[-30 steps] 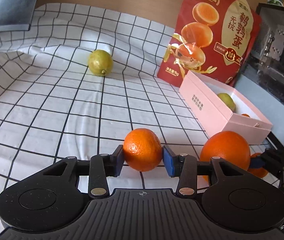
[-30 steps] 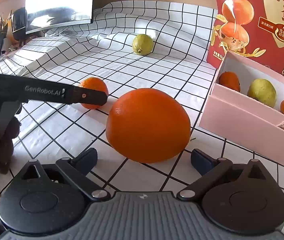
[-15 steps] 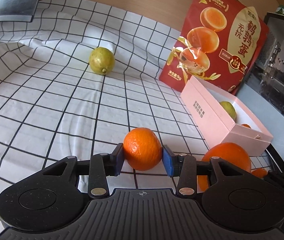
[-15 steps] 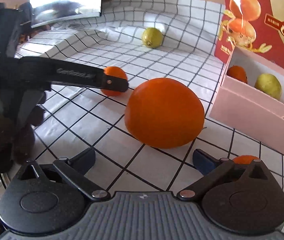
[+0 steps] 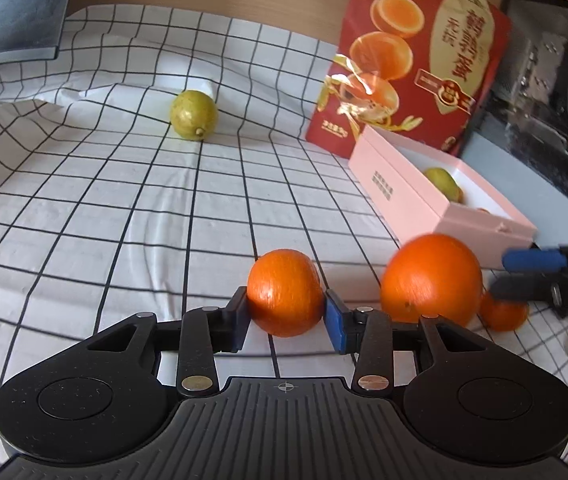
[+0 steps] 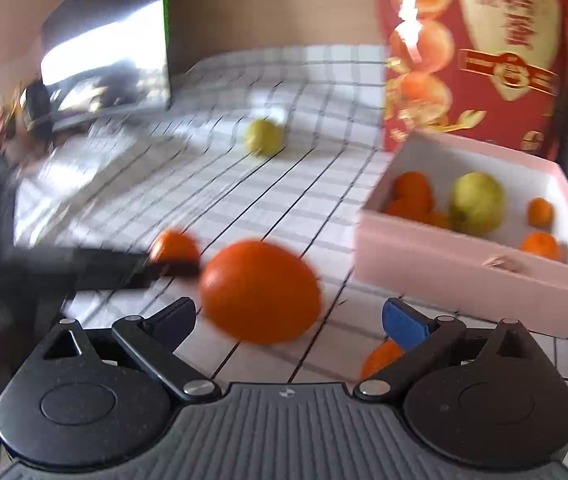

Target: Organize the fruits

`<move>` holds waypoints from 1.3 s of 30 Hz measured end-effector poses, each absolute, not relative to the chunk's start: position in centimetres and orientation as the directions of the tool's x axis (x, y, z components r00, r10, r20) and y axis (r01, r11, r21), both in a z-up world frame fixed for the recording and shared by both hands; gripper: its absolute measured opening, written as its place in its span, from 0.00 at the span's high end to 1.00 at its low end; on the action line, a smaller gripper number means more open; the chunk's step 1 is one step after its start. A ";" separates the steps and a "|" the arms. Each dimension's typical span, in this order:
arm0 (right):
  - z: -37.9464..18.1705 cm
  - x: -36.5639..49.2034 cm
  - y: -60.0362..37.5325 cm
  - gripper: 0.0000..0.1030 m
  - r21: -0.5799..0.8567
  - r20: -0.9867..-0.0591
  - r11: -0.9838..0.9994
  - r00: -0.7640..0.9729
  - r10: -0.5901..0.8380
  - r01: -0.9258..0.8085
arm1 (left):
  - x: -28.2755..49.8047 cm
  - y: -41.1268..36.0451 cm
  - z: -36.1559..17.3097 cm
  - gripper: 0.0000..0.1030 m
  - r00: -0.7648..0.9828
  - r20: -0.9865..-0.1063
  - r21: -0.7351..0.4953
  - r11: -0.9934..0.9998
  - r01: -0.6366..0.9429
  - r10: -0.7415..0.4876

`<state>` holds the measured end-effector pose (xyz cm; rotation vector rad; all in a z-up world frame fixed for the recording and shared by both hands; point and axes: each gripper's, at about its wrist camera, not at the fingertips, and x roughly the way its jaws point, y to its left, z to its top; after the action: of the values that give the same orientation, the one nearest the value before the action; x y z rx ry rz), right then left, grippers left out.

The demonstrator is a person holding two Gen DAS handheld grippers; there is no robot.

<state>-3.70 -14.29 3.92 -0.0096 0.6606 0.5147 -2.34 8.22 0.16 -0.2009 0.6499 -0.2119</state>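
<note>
Left gripper [image 5: 286,314] clamps one small orange [image 5: 285,293]; right gripper [image 6: 288,320] gapes around one large orange [image 6: 260,292]; one lemon [image 5: 194,115] loose.

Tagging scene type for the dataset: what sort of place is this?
Probably a home desk or table turned fruit-sorting spot, not a kitchen or lab: a wrinkled checked cloth covers it, a monitor stands at the back, and a red snack bag leans behind the pink box.

My left view is sharp and bright; daylight whitens the checked cloth [image 5: 84,216] behind the lemon [image 5: 194,115], and glare streaks the red bag [image 5: 411,60]. My right view is smeared with motion blur, worst left of the big orange [image 6: 260,292]. Both bend at the edges.
</note>
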 end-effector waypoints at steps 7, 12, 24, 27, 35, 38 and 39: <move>2.6 -1.1 -15.7 0.05 0.316 -0.551 0.876 0.681 0.482 -0.365 | -3.9 6.5 1.0 0.56 0.804 -0.565 -0.112 0.983 0.146 -0.184; 1.8 -1.3 -16.0 0.05 0.351 -0.539 0.858 0.669 0.512 -0.374 | -3.7 5.7 1.6 0.56 0.807 -0.561 -0.087 0.982 0.167 -0.187; 2.0 -4.3 -14.5 0.05 0.199 -0.545 0.869 0.686 0.482 -0.452 | -3.4 5.8 1.6 0.58 0.818 -0.549 -0.086 0.985 0.150 -0.173; 2.0 -4.1 -13.9 0.05 0.205 -0.547 0.863 0.677 0.493 -0.462 | -3.7 6.3 2.0 0.59 0.831 -0.534 -0.086 0.988 0.130 -0.155; 2.3 -3.4 -11.4 0.12 0.186 -0.529 0.868 0.697 0.484 -0.461 | -4.1 9.4 2.7 0.73 0.860 -0.504 -0.103 0.994 0.031 -0.079; 2.4 -3.6 -10.0 0.21 0.164 -0.532 0.853 0.684 0.500 -0.495 | -4.2 9.9 2.7 0.73 0.862 -0.500 -0.110 0.994 0.026 -0.078; 2.3 -3.7 -9.4 0.22 0.153 -0.537 0.846 0.676 0.505 -0.510 | -4.3 10.0 2.7 0.73 0.862 -0.500 -0.114 0.993 0.028 -0.081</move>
<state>-3.70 -9.43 2.32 -0.0096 0.6013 0.5704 -4.25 10.00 2.69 -0.1038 0.5278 -0.0570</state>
